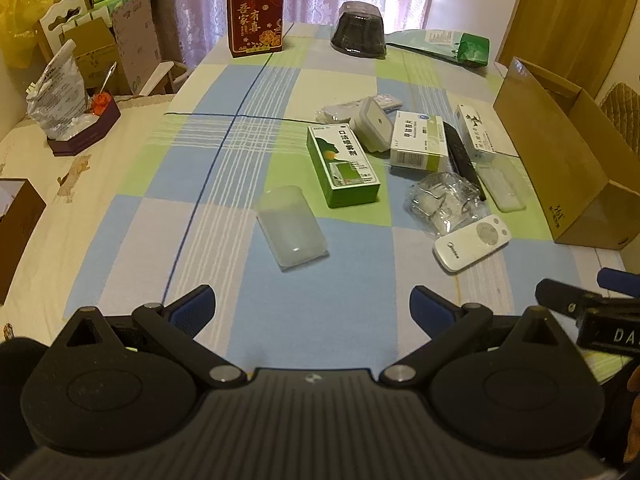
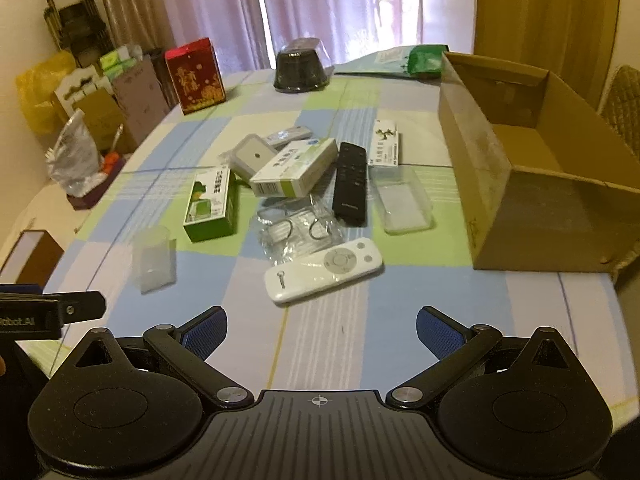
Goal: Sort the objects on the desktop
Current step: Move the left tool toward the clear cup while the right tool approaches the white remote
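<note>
- The checked tablecloth (image 2: pixel 320 344) carries the whole clutter.
- The open cardboard box (image 2: pixel 500 184) sits on the right edge, well apart from the left gripper.
- The green medicine box (image 1: pixel 344 164) lies flat near the middle, a white medicine box (image 2: pixel 294 168) just beside it.
- The black remote (image 2: pixel 351 184) lies between white box and clear tray.
- The white remote (image 2: pixel 324 270) is nearest the right gripper (image 2: pixel 322 330) — jaws spread wide, nothing between.
- The left gripper (image 1: pixel 312 308) is wide too, empty — a frosted plastic case (image 1: pixel 290 226) lies ahead.
</note>
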Tool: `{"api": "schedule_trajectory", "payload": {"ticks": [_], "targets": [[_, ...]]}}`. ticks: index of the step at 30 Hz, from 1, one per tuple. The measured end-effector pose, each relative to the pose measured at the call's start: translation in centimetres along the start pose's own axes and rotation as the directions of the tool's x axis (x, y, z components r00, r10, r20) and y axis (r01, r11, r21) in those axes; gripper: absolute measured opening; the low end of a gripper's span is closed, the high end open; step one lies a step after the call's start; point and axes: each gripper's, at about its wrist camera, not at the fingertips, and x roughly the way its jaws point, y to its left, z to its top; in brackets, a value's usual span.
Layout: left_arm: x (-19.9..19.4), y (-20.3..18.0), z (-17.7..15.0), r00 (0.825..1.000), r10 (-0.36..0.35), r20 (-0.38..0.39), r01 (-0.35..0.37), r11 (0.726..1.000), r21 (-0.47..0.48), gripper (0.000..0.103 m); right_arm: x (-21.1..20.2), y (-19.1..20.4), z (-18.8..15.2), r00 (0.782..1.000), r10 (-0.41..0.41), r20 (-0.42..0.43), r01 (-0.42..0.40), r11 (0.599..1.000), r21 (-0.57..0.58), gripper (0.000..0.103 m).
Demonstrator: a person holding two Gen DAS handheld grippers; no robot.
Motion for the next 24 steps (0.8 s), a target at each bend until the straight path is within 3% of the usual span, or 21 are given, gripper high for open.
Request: {"api": "schedule_trajectory", "payload": {"ticks": [5, 11, 19, 24], "targets": [[1.4, 0.7, 0.4, 1.000, 0.017, -0.005, -0.017, 0.999, 0.029, 0.102, 2.4, -0.7, 0.0, 1.000, 0.002, -0.029, -0.003, 0.999, -0.041, 0.103], [3.3, 1.2, 1.2, 0.999, 0.038, -0.004, -0.038, 0.998, 0.043, 0.102, 6.2, -1.3, 0.5, 0.997, 0.009, -0.078, -0.002, 0.996, 0.094, 0.103], [5.2, 2.8, 1.9, 0.999, 0.045, -0.025, -0.045, 0.999, -0.017, 0.102, 11.9, -0.6, 2.1, 0.989, -0.128, -0.080, 0.144, 0.961, 0.237, 0.103], [5.9, 3.6, 1.9, 0.999, 0.034, -0.033, -0.036, 0.998, -0.045, 0.102, 14.2, -0.8, 2.6, 0.973, -0.210, -0.099, 0.228, 0.947, 0.226, 0.103]]}}
